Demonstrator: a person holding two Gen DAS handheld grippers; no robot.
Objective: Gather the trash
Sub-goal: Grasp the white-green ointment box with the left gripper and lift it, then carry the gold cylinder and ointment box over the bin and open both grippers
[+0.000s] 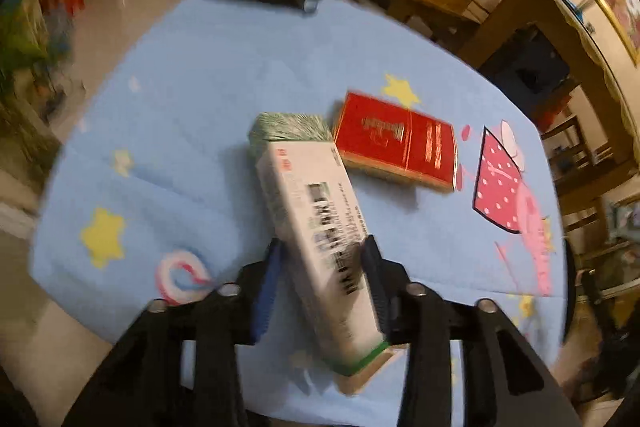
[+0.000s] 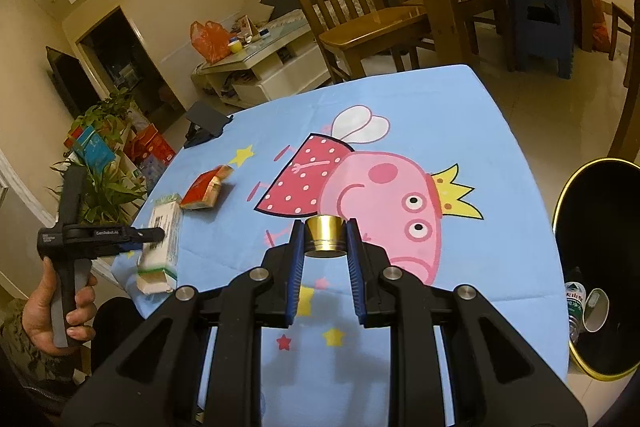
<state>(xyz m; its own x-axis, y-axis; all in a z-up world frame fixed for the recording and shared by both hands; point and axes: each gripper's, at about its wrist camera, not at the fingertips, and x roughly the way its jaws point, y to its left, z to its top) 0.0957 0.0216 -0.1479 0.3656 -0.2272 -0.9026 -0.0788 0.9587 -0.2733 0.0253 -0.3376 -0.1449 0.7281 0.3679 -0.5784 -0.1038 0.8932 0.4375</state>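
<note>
We have the left hand-held gripper (image 1: 324, 259) clamped across a white carton (image 1: 316, 227) whose long axis runs toward 11 o'clock over the desk (image 1: 200, 99), while the right hand-held gripper (image 2: 325, 241), pinching a gold cap (image 2: 325, 237), sits nearer the bin (image 2: 600, 267) at 3 o'clock.

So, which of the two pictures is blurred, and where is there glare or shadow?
Left wrist view: motion blur smears the white box print and the room behind; the red box foil glints. Right wrist view: sharp, warm light, fisheye bending at the edges; the gold cap shines, and the right gripper shadows the tablecloth.
</note>
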